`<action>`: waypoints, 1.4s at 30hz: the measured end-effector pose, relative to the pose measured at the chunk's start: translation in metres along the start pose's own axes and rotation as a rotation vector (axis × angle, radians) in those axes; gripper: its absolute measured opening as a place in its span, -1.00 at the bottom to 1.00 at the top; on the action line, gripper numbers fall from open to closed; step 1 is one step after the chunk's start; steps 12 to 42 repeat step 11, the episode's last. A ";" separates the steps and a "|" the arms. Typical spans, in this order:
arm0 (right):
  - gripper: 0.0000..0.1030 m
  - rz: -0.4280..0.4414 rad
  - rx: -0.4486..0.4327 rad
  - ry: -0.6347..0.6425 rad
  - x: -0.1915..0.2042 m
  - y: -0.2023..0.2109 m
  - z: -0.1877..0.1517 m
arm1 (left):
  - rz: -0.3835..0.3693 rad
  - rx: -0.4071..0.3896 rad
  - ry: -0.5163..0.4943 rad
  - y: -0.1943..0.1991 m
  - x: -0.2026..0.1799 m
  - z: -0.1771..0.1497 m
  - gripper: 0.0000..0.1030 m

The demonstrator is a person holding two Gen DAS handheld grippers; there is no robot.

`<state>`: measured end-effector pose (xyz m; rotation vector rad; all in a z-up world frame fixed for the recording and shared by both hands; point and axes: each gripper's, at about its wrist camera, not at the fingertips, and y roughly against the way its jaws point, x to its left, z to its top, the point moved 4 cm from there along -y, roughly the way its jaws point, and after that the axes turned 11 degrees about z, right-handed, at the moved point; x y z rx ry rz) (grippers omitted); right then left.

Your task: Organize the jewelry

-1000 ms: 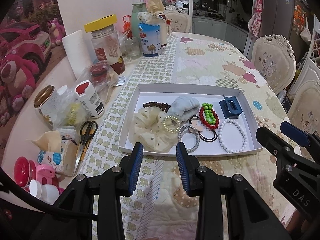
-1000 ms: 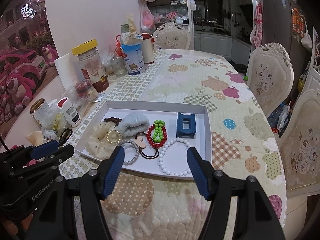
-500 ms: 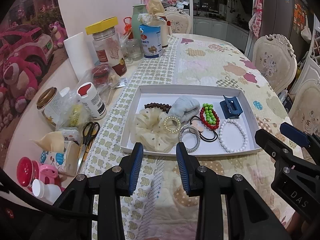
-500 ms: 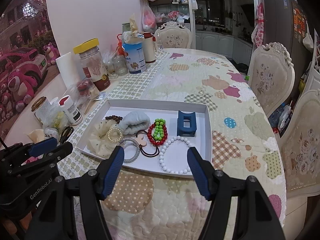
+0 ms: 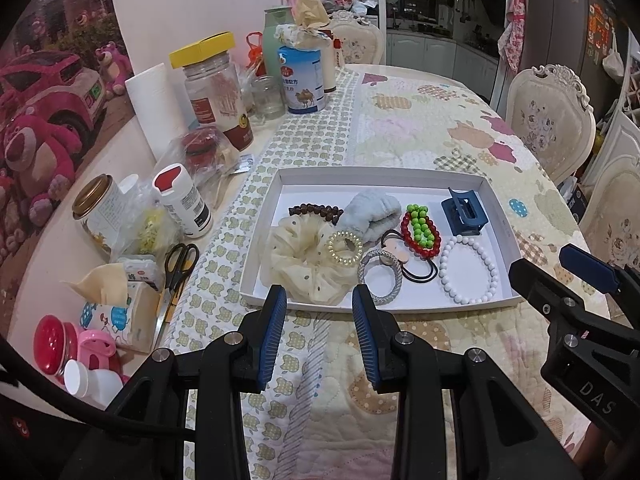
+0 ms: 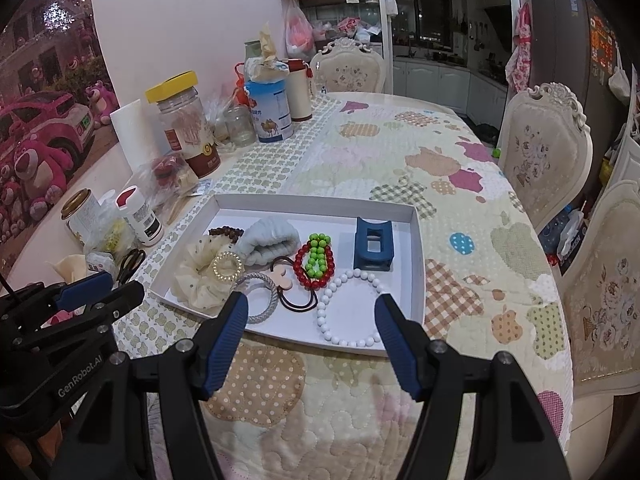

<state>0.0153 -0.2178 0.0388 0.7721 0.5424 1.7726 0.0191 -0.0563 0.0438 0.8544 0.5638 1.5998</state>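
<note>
Both grippers hover short of the white tray (image 5: 384, 174) on the counter; the left gripper (image 5: 319, 334) stands partly open and empty, the right gripper (image 6: 311, 346) wider and also empty. The operator should single out the white bead bracelet (image 6: 349, 308) at the tray's near right and straddle one strand only. Nothing differs from the earlier frames.

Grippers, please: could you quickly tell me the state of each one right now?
Left gripper: open, holding nothing, short of the tray.
Right gripper: open wider, holding nothing.
</note>
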 end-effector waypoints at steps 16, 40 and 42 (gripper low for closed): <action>0.34 -0.004 0.008 -0.002 -0.003 -0.004 -0.001 | -0.014 0.009 0.006 -0.006 0.000 -0.001 -0.53; 0.34 -0.004 0.008 -0.002 -0.003 -0.004 -0.001 | -0.014 0.009 0.006 -0.006 0.000 -0.001 -0.53; 0.34 -0.004 0.008 -0.002 -0.003 -0.004 -0.001 | -0.014 0.009 0.006 -0.006 0.000 -0.001 -0.53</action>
